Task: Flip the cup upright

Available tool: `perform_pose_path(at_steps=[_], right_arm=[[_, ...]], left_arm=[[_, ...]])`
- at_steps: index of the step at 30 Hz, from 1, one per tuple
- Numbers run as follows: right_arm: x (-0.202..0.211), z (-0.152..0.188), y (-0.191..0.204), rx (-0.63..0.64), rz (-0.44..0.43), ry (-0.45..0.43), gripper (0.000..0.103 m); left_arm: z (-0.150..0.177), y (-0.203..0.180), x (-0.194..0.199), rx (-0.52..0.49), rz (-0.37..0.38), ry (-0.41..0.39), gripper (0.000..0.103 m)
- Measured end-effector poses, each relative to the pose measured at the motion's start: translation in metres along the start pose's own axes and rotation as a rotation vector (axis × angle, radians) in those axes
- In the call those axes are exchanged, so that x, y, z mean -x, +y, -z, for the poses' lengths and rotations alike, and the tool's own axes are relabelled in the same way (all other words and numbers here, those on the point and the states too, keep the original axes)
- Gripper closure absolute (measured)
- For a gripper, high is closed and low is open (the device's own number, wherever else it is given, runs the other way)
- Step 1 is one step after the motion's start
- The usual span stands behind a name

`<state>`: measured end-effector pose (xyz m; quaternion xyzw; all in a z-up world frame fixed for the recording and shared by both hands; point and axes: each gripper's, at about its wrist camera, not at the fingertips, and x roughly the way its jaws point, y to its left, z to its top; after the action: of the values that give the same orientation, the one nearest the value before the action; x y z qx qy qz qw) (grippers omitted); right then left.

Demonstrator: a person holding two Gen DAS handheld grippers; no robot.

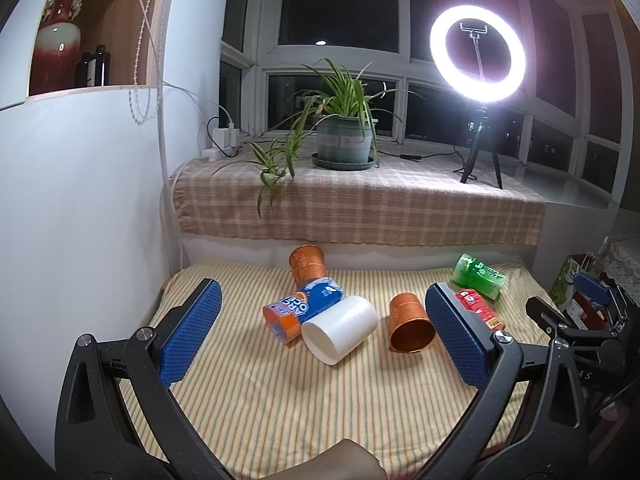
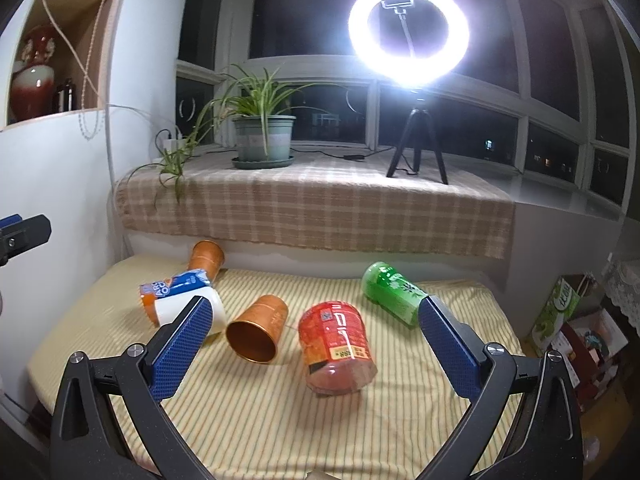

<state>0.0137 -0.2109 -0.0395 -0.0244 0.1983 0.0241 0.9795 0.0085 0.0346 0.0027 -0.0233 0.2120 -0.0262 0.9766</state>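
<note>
Left wrist view: six cups lie tipped over on a yellow striped tabletop (image 1: 280, 400) below a window ledge draped in a checked cloth (image 1: 360, 208). The left gripper (image 1: 324, 334) hangs above the cloth with its blue-padded fingers spread wide, holding nothing. Framed between them, a white cup (image 1: 340, 330) lies on its side with its flat closed end facing the camera, touching a blue-and-orange printed cup (image 1: 302, 310) that rests against a copper-coloured cup (image 1: 307, 264) at the back. Just right of the white cup, a second copper cup (image 1: 410, 324) lies with its open mouth toward the lens, its inside glowing orange. A red cup (image 1: 480, 308) shows partly behind the right finger, and a green cup (image 1: 478, 276) lies beyond it near the far edge.

From the right wrist view, the right gripper (image 2: 314, 336) is also spread open and empty above the tabletop (image 2: 280, 420). Between its fingers the open-mouthed copper cup (image 2: 256, 332) lies beside the red cup (image 2: 336, 346), a printed plastic container on its side carrying a yellow price label. The green cup (image 2: 394, 292) lies just behind the right finger, and the white cup (image 2: 188, 310) sits partly behind the left one.

On the ledge stand a potted plant (image 2: 264, 136) and a lit ring light (image 2: 406, 34) on a small tripod.
</note>
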Motion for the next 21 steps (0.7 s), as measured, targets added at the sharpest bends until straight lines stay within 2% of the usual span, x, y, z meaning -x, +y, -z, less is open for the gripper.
perform_pose_path(at_steps=[8,14,21], right_arm=[[-0.013,-0.007,0.021,0.057,-0.061,-0.01,0.001],[-0.032,-0.014,0.041,0.116,-0.155,-0.011,0.001],[-0.065,-0.026,0.07,0.224,-0.285,0.02,0.001]], left_arm=[[0.005,0.017,-0.001,0.01,-0.043,0.007,0.0],[0.016,0.036,-0.002,0.021,-0.102,0.028,0.0],[0.041,0.062,-0.004,0.035,-0.172,0.096,0.0]])
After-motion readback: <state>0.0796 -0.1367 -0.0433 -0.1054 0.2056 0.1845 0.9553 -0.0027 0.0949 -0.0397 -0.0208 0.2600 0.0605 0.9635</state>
